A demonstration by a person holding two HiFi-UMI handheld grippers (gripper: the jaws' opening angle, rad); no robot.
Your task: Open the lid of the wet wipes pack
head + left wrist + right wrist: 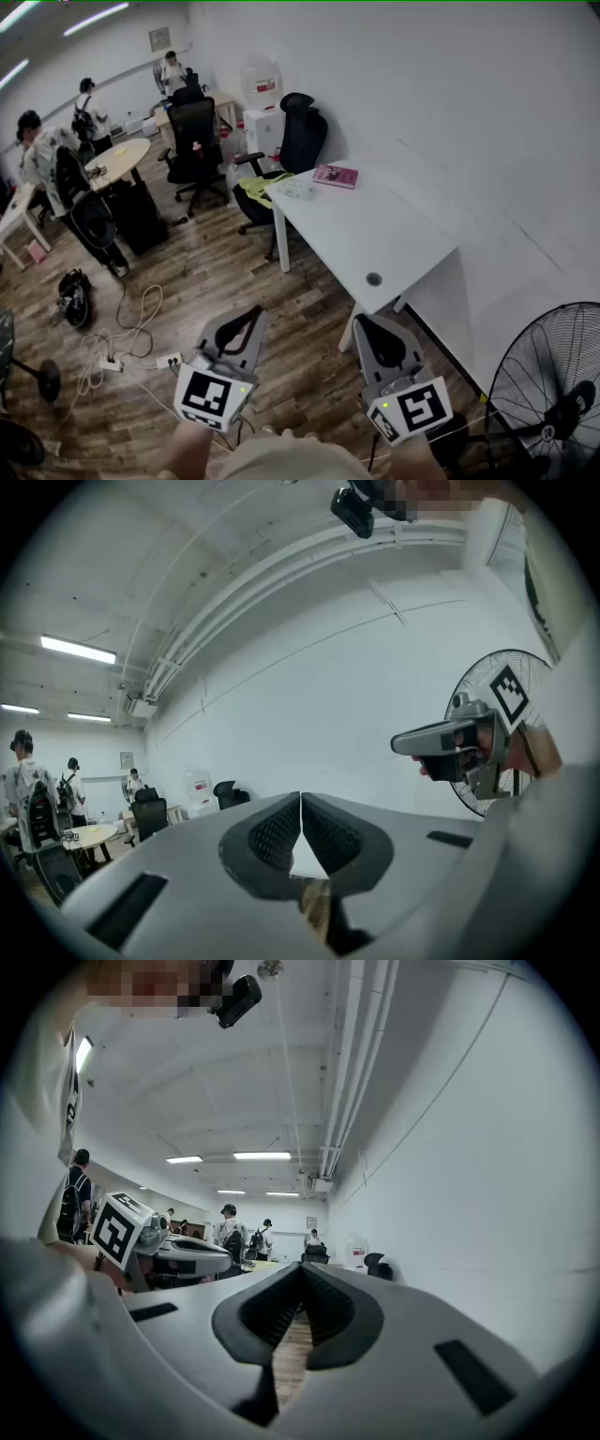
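Lying far off, indistinct pale pack (pixel 298 188)

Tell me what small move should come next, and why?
Probably walk toward the white table: the left gripper and right gripper are shut and empty above the wood floor, while what looks like the wipes pack lies at the table's far end by a pink book.

The right gripper (pixel 302 1271) has its jaws pressed together, with nothing between them. Left of it hangs the left gripper (pixel 197 1258). Beyond it stand people (pixel 230 1234), and right of it runs a white wall (pixel 469 1176).
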